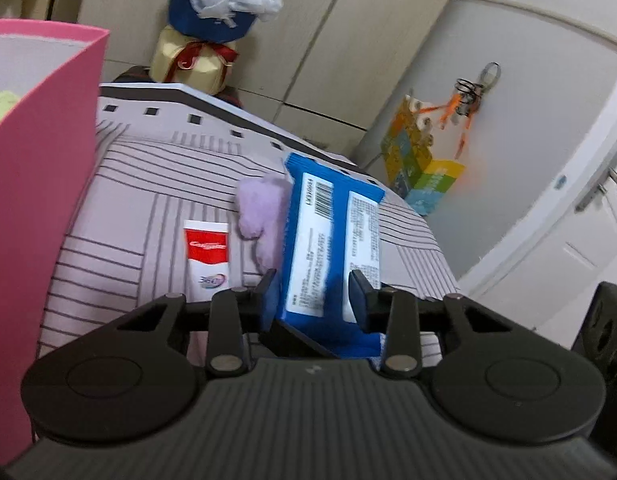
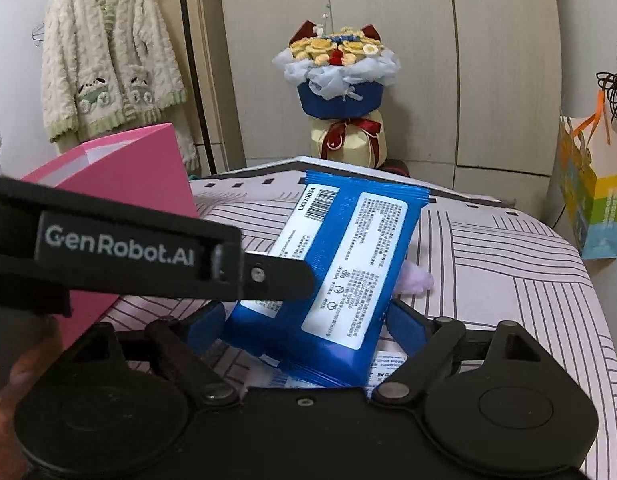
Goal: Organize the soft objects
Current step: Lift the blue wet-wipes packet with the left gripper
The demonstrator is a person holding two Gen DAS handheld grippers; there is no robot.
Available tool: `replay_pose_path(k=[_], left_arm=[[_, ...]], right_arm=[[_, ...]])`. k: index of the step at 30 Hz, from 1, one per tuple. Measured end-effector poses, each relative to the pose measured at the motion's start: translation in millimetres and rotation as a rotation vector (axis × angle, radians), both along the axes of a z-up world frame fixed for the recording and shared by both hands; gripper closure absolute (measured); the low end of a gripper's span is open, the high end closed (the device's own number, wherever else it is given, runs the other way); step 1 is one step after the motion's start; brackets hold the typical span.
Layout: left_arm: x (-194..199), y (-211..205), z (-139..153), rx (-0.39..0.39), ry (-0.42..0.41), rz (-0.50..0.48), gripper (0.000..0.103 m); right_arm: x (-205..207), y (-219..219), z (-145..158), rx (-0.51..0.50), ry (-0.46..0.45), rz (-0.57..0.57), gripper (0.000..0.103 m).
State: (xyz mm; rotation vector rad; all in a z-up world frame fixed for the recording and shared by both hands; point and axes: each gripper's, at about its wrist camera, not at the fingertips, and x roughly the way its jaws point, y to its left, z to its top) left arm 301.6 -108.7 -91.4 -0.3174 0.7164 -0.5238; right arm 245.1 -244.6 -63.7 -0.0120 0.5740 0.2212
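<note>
both claws straddle blue wipes pack.

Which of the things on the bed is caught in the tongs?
The blue pack with the barcode label. Both tongs sit around it, while the red-and-white tube and the purple fluff lie loose on the striped cover.

A big flower bunch (blue wrap, red ribbon) stands before tall cupboard doors. A fluffy white cardigan hangs up. A bright paper bag hangs on the door.
</note>
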Motion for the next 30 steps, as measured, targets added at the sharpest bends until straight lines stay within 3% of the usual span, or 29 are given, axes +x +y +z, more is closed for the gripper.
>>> replay_pose_path(k=[7,18,30], left_arm=[[-5,0,2,-0.019,0.003,-0.055,0.063],[-45,-3,19,0.056,-0.008,-0.152,0.063],[-90,8,26,0.091,-0.01,-0.19,0.063]], right_arm=[[-14,7,-2,0.005,-0.032,-0.012,0.022],[-49,16,9,-0.02,-0.038,-0.035,0.022],[-93,25,10,0.019,-0.036,-0.05,0.025]])
